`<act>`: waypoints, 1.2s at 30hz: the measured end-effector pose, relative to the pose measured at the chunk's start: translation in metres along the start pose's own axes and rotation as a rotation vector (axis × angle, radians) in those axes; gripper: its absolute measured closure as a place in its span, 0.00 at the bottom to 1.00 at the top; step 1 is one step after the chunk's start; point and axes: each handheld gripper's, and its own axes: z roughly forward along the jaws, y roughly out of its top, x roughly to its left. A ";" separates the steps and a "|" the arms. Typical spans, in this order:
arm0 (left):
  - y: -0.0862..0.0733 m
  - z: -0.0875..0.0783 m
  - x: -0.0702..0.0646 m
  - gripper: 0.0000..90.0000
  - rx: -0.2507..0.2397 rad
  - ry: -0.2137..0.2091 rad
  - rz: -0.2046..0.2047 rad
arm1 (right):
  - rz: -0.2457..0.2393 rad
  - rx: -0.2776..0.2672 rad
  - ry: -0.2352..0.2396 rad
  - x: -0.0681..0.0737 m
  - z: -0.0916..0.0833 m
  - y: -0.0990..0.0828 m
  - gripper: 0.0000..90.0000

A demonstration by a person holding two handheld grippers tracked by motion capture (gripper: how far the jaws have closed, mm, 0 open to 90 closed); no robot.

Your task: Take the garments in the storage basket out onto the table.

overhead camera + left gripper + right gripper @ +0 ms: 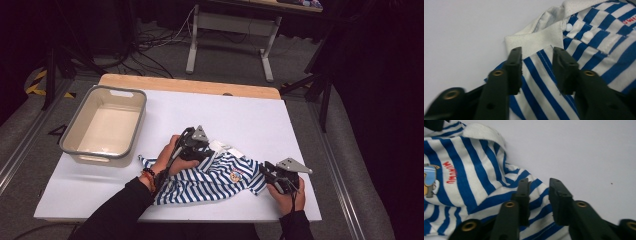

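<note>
Lying crumpled on the white surface (260,120), the blue-and-white striped cotton shirt (210,182) shows red "MUKUWU" lettering; left hand-held gripper (537,71) and right hand-held gripper (539,198) both gape apart above the fabric.

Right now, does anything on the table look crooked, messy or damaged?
Only the striped shirt: it lies crumpled and askew near the table's front edge, one sleeve bunched, collar folded over. No damage or spill shows. The grey bin sits upright at the left.
</note>
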 end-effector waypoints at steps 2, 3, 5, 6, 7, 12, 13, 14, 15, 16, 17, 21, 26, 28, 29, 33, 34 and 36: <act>0.000 0.008 0.000 0.54 0.025 0.019 -0.016 | -0.017 0.002 0.002 0.002 0.002 0.001 0.60; 0.000 0.011 0.000 0.51 0.052 0.038 -0.014 | -0.016 0.008 0.006 0.003 0.004 0.001 0.55; -0.003 0.017 0.001 0.51 0.081 0.030 -0.032 | -0.016 0.036 0.013 0.004 0.008 0.002 0.50; -0.004 0.019 0.002 0.53 0.082 0.019 -0.031 | -0.015 0.042 0.017 0.005 0.011 0.002 0.48; -0.005 0.019 0.002 0.57 0.077 0.013 -0.037 | -0.010 0.062 0.020 0.005 0.013 0.003 0.45; -0.006 0.015 0.002 0.86 0.097 -0.012 -0.025 | 0.001 0.132 0.017 0.004 0.021 0.005 0.48; -0.006 0.015 0.003 0.93 0.097 -0.023 -0.023 | 0.001 0.131 0.025 0.004 0.020 0.005 0.54; -0.006 0.014 0.004 0.98 0.101 -0.032 -0.020 | -0.001 0.128 0.035 0.004 0.020 0.005 0.64; -0.007 0.013 0.005 0.99 0.100 -0.039 -0.025 | -0.005 0.126 0.044 0.004 0.019 0.005 0.71; -0.007 0.012 0.006 0.99 0.103 -0.047 -0.026 | -0.011 0.130 0.040 0.004 0.019 0.006 0.76; -0.007 0.012 0.007 0.99 0.099 -0.043 -0.019 | -0.009 0.136 0.043 0.004 0.019 0.007 0.86; -0.007 0.002 0.004 0.99 0.067 0.004 0.011 | -0.025 0.134 0.050 0.004 0.016 0.006 0.99; -0.007 -0.023 0.007 0.99 -0.021 0.048 0.000 | -0.016 0.088 0.012 -0.001 0.009 0.007 1.00; -0.007 -0.033 0.007 0.99 -0.046 0.057 0.005 | -0.005 0.057 0.000 -0.003 0.005 0.009 1.00; -0.007 -0.037 0.007 0.99 -0.056 0.062 0.008 | 0.001 0.042 -0.009 -0.004 0.003 0.010 1.00; -0.008 -0.050 0.005 0.99 -0.086 0.070 0.028 | 0.010 0.012 -0.014 -0.005 0.000 0.012 1.00; -0.009 -0.054 0.006 0.99 -0.096 0.067 0.030 | 0.006 0.003 -0.016 -0.005 -0.001 0.013 1.00; -0.010 -0.057 0.005 0.99 -0.084 0.080 0.040 | -0.003 -0.014 -0.021 -0.003 -0.002 0.015 1.00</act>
